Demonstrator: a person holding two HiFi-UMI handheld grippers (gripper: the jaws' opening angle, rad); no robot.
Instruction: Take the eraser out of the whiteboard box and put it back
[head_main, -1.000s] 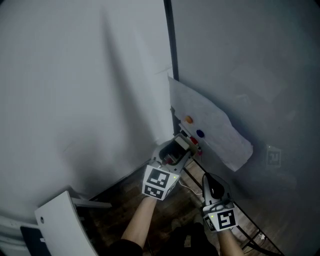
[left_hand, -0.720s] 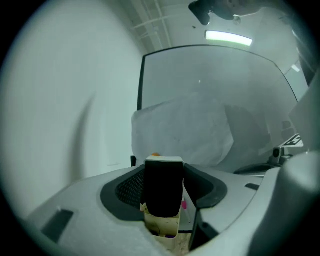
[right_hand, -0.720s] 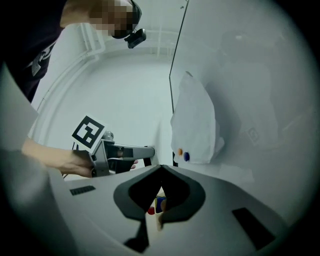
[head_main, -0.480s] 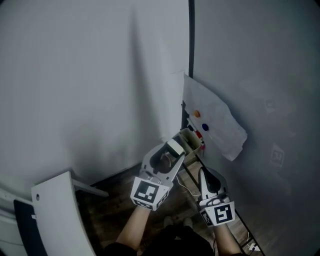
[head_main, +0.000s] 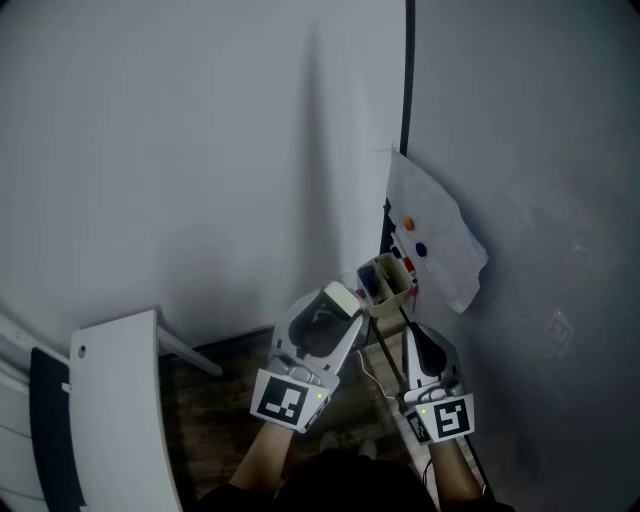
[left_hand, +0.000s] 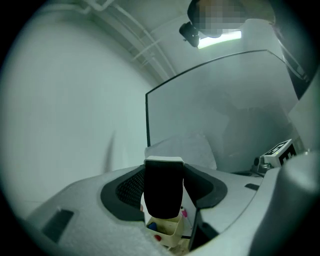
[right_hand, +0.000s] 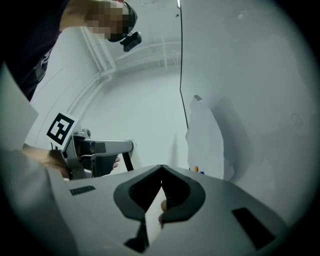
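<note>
Nearest, at bottom of head view, both forearms w/ the marker cubes facing up. R gripper (right_hand: 161, 170) low on the right side, jaws pressed together at the tips w/ nothing between them; only a sliver of white paper shows behind the gap. L gripper (head_main: 338, 302) slightly ahead & to the left of it, jaws clamped on the eraser (left_hand: 163, 192), a black block w/ a white cap, standing upright between the pads. Eraser is out of the whiteboard box (head_main: 386, 284), held just beside its near-left rim. In L gripper view its lower end overlaps the box's open top; can't tell if they touch. Box is a small cream tray mounted at the board's lower-left corner, w/ red & blue marker caps showing inside. Just past it a crumpled white sheet (head_main: 438, 238) hangs on the whiteboard (head_main: 530, 180), pinned by an orange magnet (head_main: 407, 223) & a blue magnet (head_main: 420, 250). Board runs up the right side, w/ a dark vertical edge strip at its left. Plain grey-white wall (head_main: 180, 160) fills the left. Lower left: a white panel (head_main: 120, 400) on edge over dark wood floor (head_main: 215, 385).
</note>
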